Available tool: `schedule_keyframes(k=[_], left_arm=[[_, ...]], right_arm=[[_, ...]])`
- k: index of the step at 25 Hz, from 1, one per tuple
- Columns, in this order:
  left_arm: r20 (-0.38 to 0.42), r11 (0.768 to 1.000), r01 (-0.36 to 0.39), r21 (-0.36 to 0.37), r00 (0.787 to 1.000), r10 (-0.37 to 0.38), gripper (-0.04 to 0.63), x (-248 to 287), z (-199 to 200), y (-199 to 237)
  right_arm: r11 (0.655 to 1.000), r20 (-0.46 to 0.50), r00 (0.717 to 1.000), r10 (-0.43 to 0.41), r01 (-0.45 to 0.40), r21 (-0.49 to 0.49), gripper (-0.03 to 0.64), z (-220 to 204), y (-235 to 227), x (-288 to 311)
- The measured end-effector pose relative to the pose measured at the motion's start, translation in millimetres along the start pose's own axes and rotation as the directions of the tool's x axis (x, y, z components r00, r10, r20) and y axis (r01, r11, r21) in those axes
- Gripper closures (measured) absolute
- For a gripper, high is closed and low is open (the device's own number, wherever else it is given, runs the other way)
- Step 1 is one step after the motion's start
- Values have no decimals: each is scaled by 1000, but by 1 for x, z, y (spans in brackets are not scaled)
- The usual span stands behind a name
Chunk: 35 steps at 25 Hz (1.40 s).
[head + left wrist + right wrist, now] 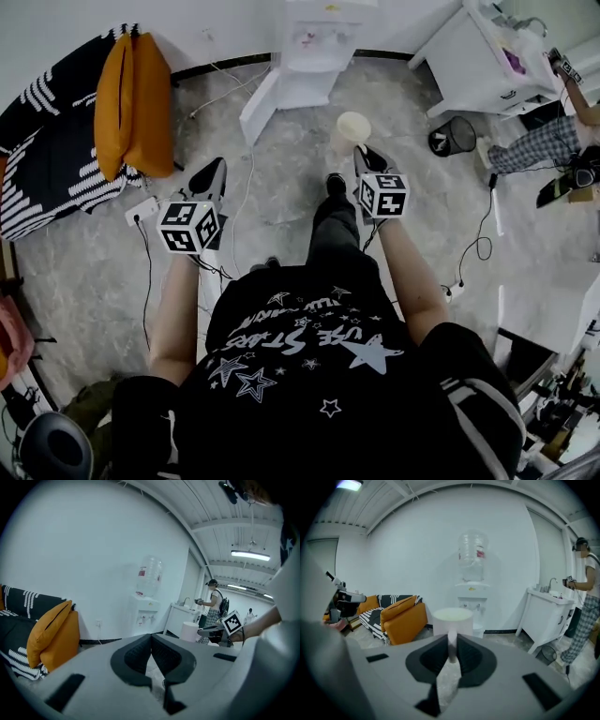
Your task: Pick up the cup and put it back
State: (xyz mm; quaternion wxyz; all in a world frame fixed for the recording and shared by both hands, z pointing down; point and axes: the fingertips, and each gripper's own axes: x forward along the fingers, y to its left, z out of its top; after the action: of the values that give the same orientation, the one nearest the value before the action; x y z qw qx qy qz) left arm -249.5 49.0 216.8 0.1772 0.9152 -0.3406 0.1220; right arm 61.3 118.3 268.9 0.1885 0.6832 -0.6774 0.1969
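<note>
A white paper cup [352, 127] hangs in the air in front of me, above the grey floor. My right gripper [367, 161] is shut on the cup's near wall, and the rim stands just beyond the jaws. In the right gripper view the cup [452, 619] sits upright, with its wall pinched between the two dark pads [440, 654]. My left gripper [208, 178] is held out to the left, apart from the cup. Its jaws are shut and hold nothing. From the left gripper view the cup [190, 631] shows off to the right.
A white water dispenser [314, 47] stands ahead against the wall. An orange cushion [131, 103] leans on a black-and-white striped sofa [47, 159] at the left. A white cabinet [487, 66], a black bin [453, 138] and another person [539, 142] are at the right. Cables cross the floor.
</note>
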Motion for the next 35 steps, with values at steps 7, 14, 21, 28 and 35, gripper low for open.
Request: schedule_keyframes(k=[7, 14, 21, 28, 35], left_arm=[[-38, 977, -191, -93, 981, 188, 586, 70, -14, 17], [-84, 940, -313, -133, 949, 304, 586, 177, -22, 16], [-118, 924, -348, -156, 936, 332, 585, 266, -60, 21], [-162, 949, -251, -190, 962, 222, 586, 320, -158, 24], [-190, 960, -244, -137, 958, 216, 586, 351, -262, 66]], right_arm=[[982, -99, 983, 155, -164, -91, 574, -1, -47, 119], [925, -240, 931, 274, -324, -201, 574, -15, -97, 226], [891, -351, 878, 325, -409, -198, 574, -78, -108, 300], [959, -337, 908, 248, -280, -51, 573, -155, -124, 374], [985, -317, 935, 158, -171, -11, 572, -231, -150, 458]])
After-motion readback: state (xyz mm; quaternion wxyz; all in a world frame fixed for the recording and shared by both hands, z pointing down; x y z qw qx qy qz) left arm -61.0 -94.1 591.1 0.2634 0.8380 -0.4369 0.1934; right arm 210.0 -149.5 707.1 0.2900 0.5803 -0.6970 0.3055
